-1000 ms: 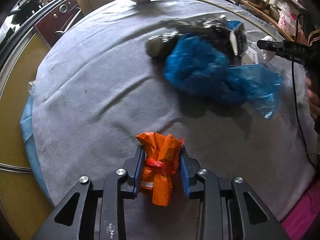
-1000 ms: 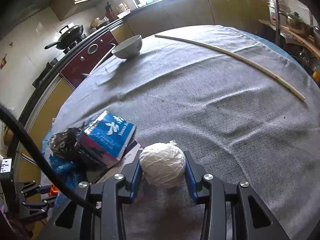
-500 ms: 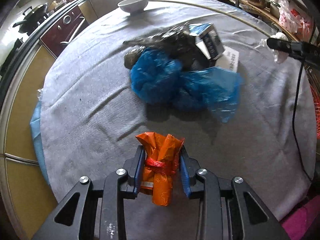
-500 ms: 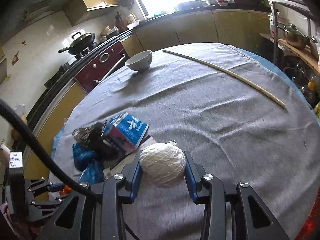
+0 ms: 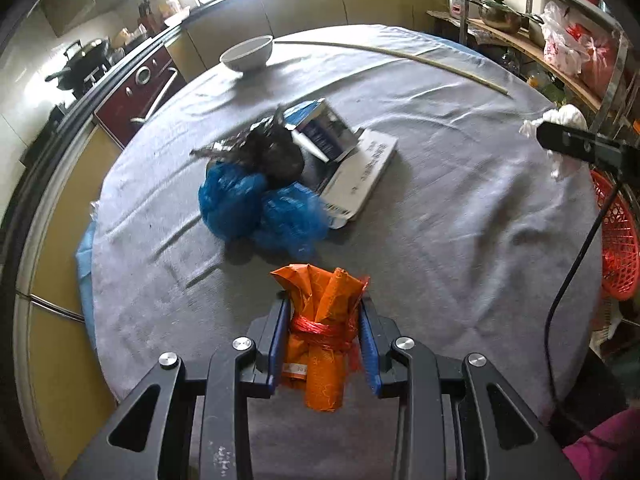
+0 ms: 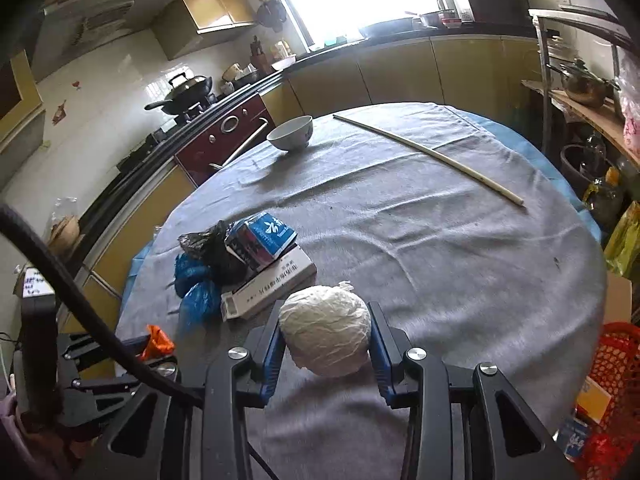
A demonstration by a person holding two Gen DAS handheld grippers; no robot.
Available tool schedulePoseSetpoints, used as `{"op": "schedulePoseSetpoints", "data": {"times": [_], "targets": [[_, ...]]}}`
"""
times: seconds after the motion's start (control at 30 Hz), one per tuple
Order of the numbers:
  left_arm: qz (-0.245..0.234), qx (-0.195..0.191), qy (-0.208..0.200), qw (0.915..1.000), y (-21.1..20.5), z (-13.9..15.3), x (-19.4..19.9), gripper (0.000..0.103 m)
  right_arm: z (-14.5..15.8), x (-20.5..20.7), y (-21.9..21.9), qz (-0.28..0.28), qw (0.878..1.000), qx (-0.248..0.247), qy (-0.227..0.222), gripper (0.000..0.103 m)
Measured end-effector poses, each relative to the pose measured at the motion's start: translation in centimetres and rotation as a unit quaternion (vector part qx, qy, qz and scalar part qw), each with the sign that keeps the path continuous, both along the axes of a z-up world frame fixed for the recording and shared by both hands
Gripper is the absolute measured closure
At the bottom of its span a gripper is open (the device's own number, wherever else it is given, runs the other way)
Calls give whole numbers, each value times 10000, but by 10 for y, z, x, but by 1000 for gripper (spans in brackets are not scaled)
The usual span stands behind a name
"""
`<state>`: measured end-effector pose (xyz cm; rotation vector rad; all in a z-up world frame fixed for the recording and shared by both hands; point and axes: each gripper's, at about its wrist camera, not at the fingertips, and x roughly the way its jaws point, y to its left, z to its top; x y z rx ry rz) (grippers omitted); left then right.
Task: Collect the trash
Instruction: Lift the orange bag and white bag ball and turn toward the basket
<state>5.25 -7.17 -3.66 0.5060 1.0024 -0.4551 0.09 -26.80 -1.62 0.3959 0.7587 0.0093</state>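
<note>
Two grippers, one bundle each.

Grey-clothed round table (image 6: 460, 264) bears bowl (image 6: 291, 133), stick (image 6: 430, 158), trash pile (image 5: 280, 172).

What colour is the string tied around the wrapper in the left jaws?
Red string, around the orange wrapper; left wrist view.

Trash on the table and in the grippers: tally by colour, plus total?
Blue: 2, the blue bag and the blue carton
Black: 1, the black bag
White: 2, the white box and the white wad in the right gripper
Orange: 1, the orange bundle in the left gripper
Total: 6
</note>
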Motion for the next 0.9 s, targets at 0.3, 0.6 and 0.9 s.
{"op": "schedulePoseSetpoints", "data": {"times": [0.3,0.6,0.9], "targets": [[27,202,-85,9998,-14,10,-24,69,-2,-32,-12,99,9995,271,-132,62],[45,9,5,10000,-52,9,-40,69,-4,-52,-34,-213,9992,275,-218,62],[-88,-74,-342,9993,-80,26,-57,69,3,-80,-51,-442,9984,48,-360,62]]}}
